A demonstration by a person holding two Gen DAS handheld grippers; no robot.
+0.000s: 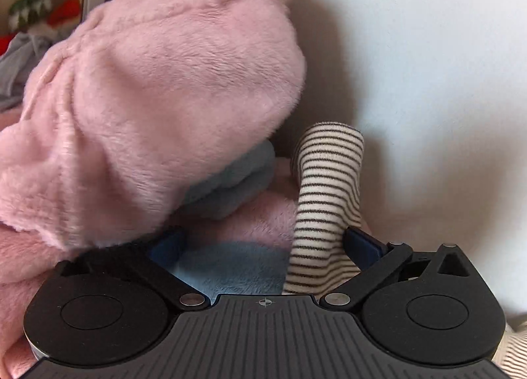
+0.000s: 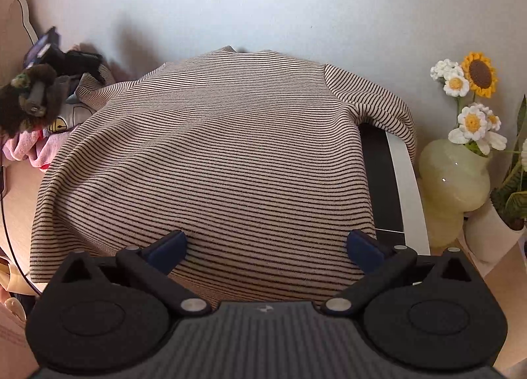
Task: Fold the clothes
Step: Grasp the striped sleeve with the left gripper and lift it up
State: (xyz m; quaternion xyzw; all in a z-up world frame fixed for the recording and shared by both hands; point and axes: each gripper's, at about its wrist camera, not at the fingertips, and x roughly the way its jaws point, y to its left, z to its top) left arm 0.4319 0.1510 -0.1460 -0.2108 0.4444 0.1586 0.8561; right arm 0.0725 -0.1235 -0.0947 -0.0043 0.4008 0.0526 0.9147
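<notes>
Striped sweater (image 2: 210, 155): spread flat over the table, hem nearest right gripper (image 2: 265, 244), jaws released above it. Left gripper (image 1: 263, 244): jaws released around striped sleeve (image 1: 324, 194), beside pink fleece (image 1: 158, 99).

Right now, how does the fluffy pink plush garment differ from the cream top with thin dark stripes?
The fluffy pink plush garment is plain pink and long-piled; the cream top with thin dark stripes is striped and flat-knit. The pink one is bunched in a heap; the striped one lies spread out. Both are soft clothes and look not yet folded.
</notes>
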